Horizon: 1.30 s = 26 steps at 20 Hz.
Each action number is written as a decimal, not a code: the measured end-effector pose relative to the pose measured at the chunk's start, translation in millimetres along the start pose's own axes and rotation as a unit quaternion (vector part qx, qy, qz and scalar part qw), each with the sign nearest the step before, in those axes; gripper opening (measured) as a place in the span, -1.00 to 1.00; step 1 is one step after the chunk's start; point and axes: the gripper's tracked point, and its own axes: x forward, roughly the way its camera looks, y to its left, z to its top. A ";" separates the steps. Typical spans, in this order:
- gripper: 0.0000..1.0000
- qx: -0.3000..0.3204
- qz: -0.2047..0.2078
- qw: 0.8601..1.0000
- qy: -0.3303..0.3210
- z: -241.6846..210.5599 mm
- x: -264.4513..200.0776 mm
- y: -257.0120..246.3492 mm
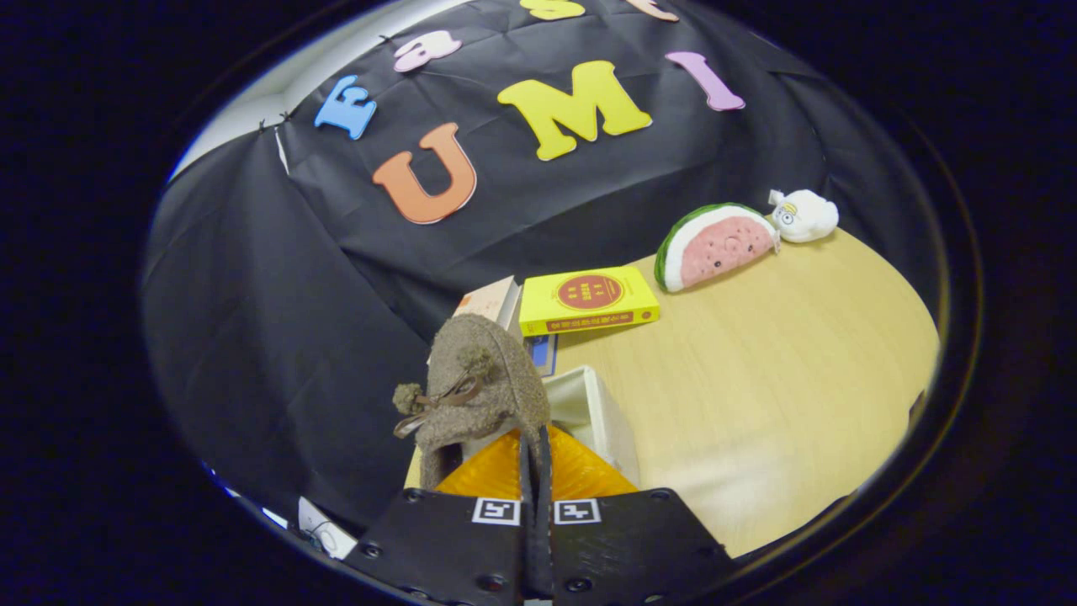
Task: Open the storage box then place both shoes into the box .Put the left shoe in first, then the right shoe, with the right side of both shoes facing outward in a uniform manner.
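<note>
The hand-held gripper is pinching one fuzzy brown shoe, fingers nearly together, above one white box. One yellow book is lying beyond on the surface.

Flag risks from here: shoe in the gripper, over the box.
1. The gripper pinches only the rim of the brown fuzzy shoe, so it may slip or swing.
2. The shoe hangs at the edge of the white box and could catch on its wall.
3. The yellow book lies just beyond the box; overshooting may bump it.
</note>
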 end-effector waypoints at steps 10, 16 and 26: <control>-0.99 -0.008 -0.128 0.990 -0.053 -23.4 21.1 -21.6; -0.95 -0.005 -0.161 0.986 -0.035 -53.1 24.4 -28.7; 0.61 -0.047 -0.049 0.991 -0.113 -15.5 -10.8 11.6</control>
